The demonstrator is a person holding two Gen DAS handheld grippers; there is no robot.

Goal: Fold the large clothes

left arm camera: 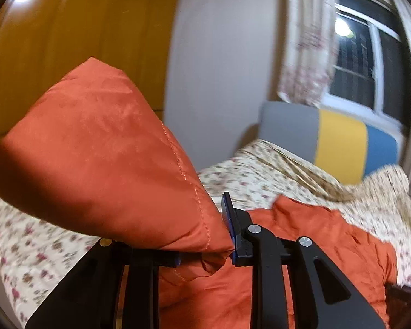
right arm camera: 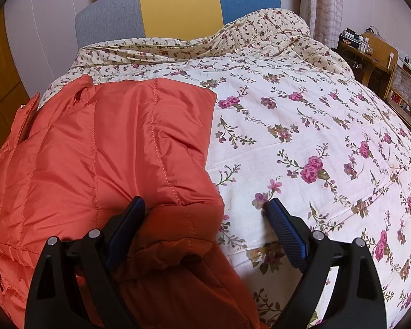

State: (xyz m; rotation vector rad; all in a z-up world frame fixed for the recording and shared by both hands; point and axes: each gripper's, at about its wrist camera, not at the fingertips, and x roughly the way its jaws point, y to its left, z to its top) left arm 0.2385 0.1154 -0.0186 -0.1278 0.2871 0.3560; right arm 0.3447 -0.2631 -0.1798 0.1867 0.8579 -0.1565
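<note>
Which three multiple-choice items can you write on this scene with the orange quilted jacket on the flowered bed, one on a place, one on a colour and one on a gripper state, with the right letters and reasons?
1. Where does the orange quilted jacket lie?
A. on the flowered bedspread
B. on a wooden chair
C. on the floor

2. What colour is the middle panel of the padded headboard?
A. red
B. yellow
C. green

3. What state is the right gripper in?
A. shut on the jacket
B. open
C. shut on nothing

Answers:
1 A: the jacket spreads over the flowered bedspread.
2 B: the headboard runs grey, yellow, blue.
3 B: the right gripper shows a wide gap between its blue pads, while the left gripper pinches a raised fold of the jacket.
</note>
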